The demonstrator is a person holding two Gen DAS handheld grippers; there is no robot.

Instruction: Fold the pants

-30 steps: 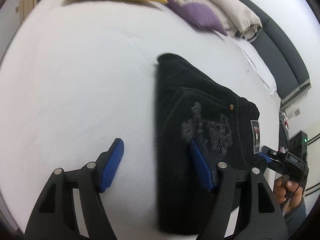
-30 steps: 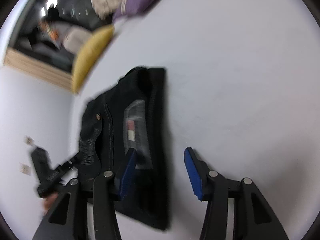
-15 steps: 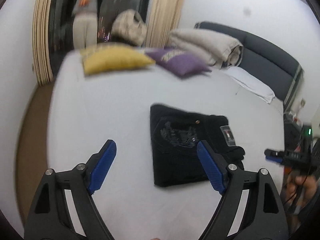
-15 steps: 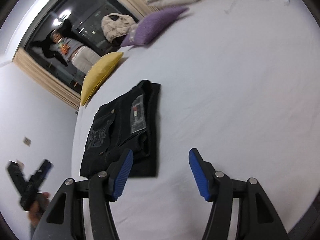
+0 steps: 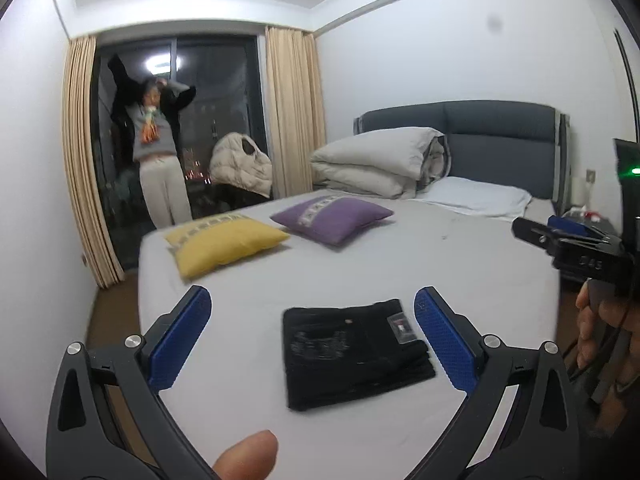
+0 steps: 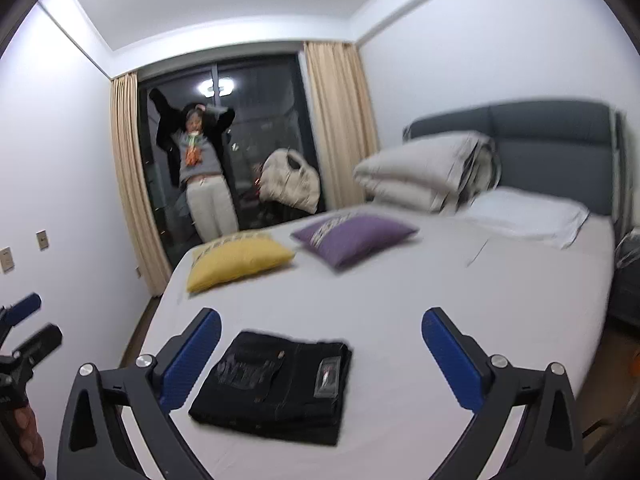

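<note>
The black pants (image 5: 352,350) lie folded into a flat rectangle on the white bed (image 5: 440,264), near its front edge, back pocket embroidery and label facing up. They also show in the right wrist view (image 6: 276,384). My left gripper (image 5: 312,336) is open and empty, held back from and above the pants. My right gripper (image 6: 320,354) is open and empty too, also clear of the pants. The right gripper (image 5: 560,240) shows at the right edge of the left wrist view.
A yellow cushion (image 5: 224,240) and a purple cushion (image 5: 332,218) lie further back on the bed. A folded duvet (image 5: 380,162) and a white pillow (image 5: 476,196) sit by the grey headboard. A person (image 5: 158,148) stands at the dark window. A nightstand (image 5: 580,220) is at the right.
Both grippers have pulled up and away from the folded pants and opened wider. The views have tilted up from the bed surface to the whole room.
</note>
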